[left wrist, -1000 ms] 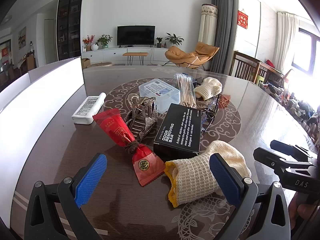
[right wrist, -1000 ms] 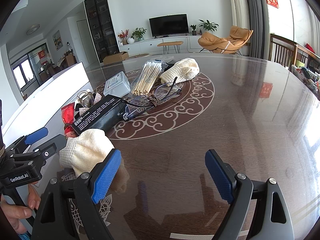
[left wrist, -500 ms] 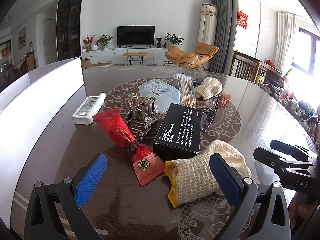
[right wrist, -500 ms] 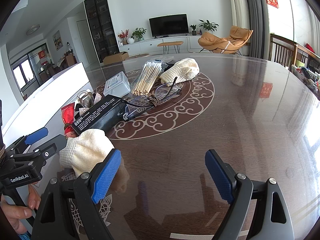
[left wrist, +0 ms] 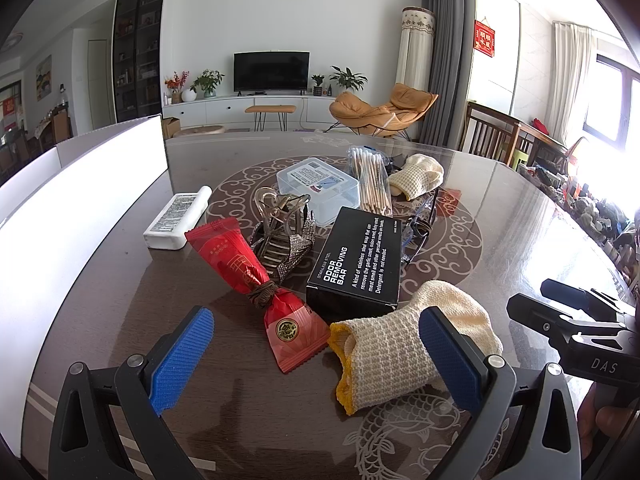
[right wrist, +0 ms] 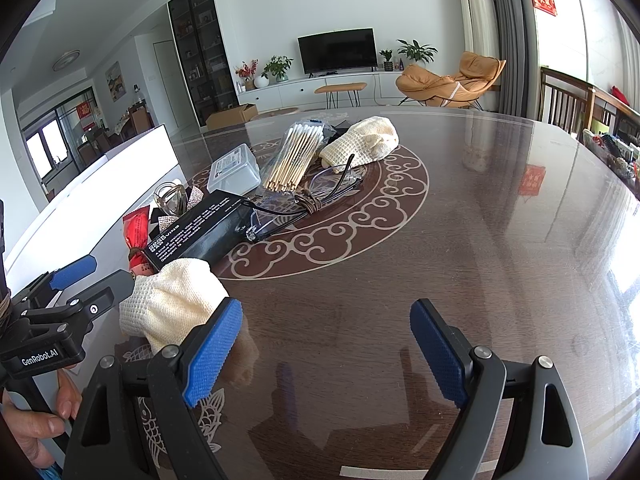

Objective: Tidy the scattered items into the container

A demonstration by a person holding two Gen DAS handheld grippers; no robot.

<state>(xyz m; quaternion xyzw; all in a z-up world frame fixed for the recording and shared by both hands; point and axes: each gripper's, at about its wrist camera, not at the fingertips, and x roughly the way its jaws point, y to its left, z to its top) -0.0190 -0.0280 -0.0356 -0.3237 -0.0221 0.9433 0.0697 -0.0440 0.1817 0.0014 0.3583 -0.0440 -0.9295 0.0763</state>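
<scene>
Scattered items lie on the dark table: a cream knit glove point(left wrist: 404, 340), a red candy packet point(left wrist: 256, 284), a black odor-bar box point(left wrist: 358, 260), a sparkly hair clip point(left wrist: 284, 236), a white pack point(left wrist: 176, 222), a clear plastic box point(left wrist: 318, 186), cotton swabs point(left wrist: 372, 184), glasses point(left wrist: 420, 224) and a second glove point(left wrist: 416, 176). The white container point(left wrist: 80, 200) stands at the left. My left gripper point(left wrist: 316, 364) is open just before the near glove and packet. My right gripper point(right wrist: 326, 356) is open over bare table, the near glove point(right wrist: 172, 300) by its left finger.
The table point(right wrist: 480, 220) has a patterned centre and a wide glossy stretch to the right. Wooden chairs point(left wrist: 492, 136) stand at its far right edge. Each gripper shows at the edge of the other's view.
</scene>
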